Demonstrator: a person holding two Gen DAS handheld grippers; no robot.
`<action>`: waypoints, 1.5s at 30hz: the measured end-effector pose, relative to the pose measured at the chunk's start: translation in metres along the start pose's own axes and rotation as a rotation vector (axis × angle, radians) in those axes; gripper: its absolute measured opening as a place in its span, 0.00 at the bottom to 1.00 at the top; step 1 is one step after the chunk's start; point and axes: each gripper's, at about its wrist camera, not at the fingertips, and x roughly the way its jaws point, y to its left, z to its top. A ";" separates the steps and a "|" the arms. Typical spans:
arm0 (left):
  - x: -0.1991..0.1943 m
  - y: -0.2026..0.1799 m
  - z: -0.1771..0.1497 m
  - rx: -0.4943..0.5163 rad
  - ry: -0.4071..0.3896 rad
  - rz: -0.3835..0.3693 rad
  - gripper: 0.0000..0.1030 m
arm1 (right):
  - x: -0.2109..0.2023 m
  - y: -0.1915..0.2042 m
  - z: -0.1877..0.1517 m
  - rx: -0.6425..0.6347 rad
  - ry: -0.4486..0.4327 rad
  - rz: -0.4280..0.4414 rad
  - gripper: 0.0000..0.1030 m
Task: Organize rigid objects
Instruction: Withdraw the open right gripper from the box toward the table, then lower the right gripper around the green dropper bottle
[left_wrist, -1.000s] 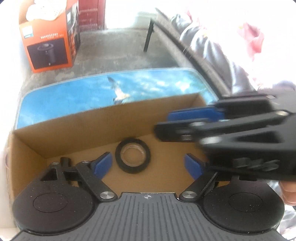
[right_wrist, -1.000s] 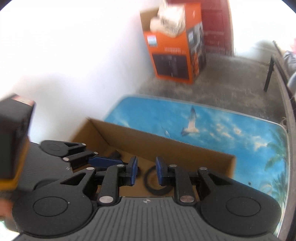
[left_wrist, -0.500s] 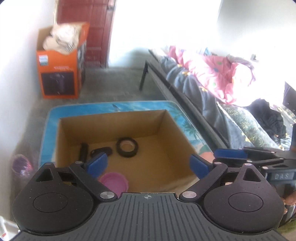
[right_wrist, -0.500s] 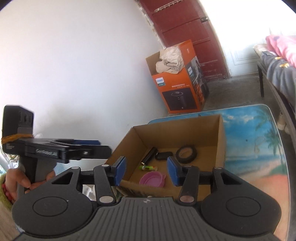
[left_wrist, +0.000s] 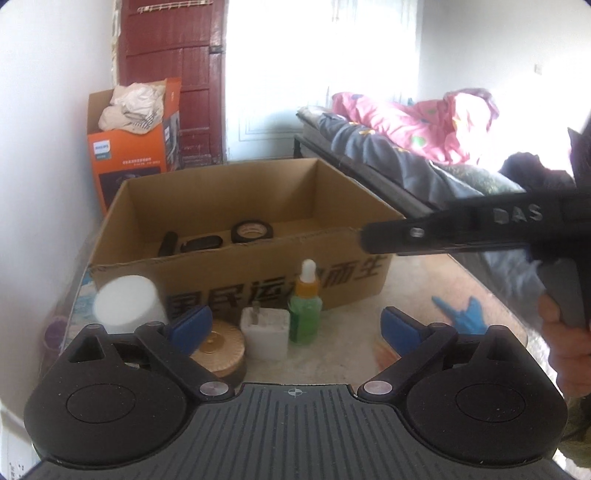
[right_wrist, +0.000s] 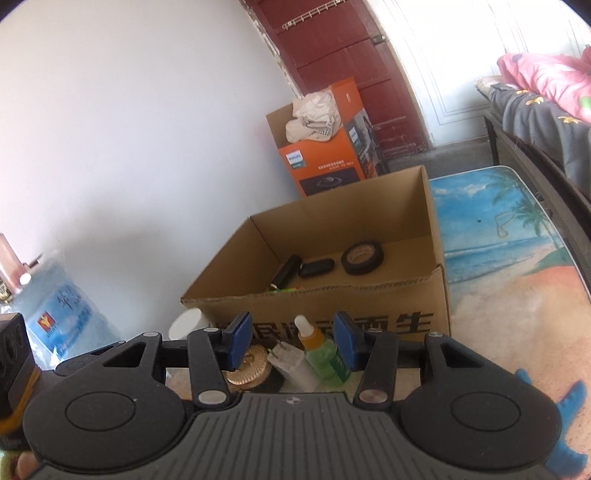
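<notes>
An open cardboard box (left_wrist: 221, 195) (right_wrist: 325, 221) stands on the beach-print table and holds a black tape roll (left_wrist: 252, 231) (right_wrist: 362, 257) and two dark oblong items (right_wrist: 316, 267). In front of the box stand a green dropper bottle (left_wrist: 304, 314) (right_wrist: 325, 363), a white charger plug (left_wrist: 265, 332) (right_wrist: 290, 360), a gold round lid (left_wrist: 218, 347) (right_wrist: 251, 365) and a white cap (left_wrist: 127, 302) (right_wrist: 186, 323). My left gripper (left_wrist: 295, 328) is wide open, short of the plug and bottle. My right gripper (right_wrist: 293, 345) is open, holding nothing, with the bottle just beyond its pads.
An orange carton (left_wrist: 129, 158) (right_wrist: 325, 158) stuffed with cloth stands by the red door. A bed with a pink blanket (left_wrist: 417, 125) runs along the right. A blue plastic pack (right_wrist: 62, 314) sits at the left by the wall. The right gripper's body (left_wrist: 461, 229) crosses the left wrist view.
Both grippers have drawn back from over the box to its near side. The right jaws have opened. The bottle, plug, lid and cap have come into view.
</notes>
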 end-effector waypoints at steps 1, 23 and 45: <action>0.002 -0.005 -0.004 0.017 -0.014 0.004 0.95 | 0.004 0.001 -0.001 -0.005 0.005 -0.004 0.50; 0.061 -0.011 -0.009 0.092 -0.036 -0.026 0.49 | 0.066 0.016 -0.007 -0.121 0.086 -0.081 0.15; 0.059 -0.016 -0.015 -0.062 -0.041 -0.207 0.46 | 0.038 -0.001 -0.007 -0.105 0.098 -0.083 0.13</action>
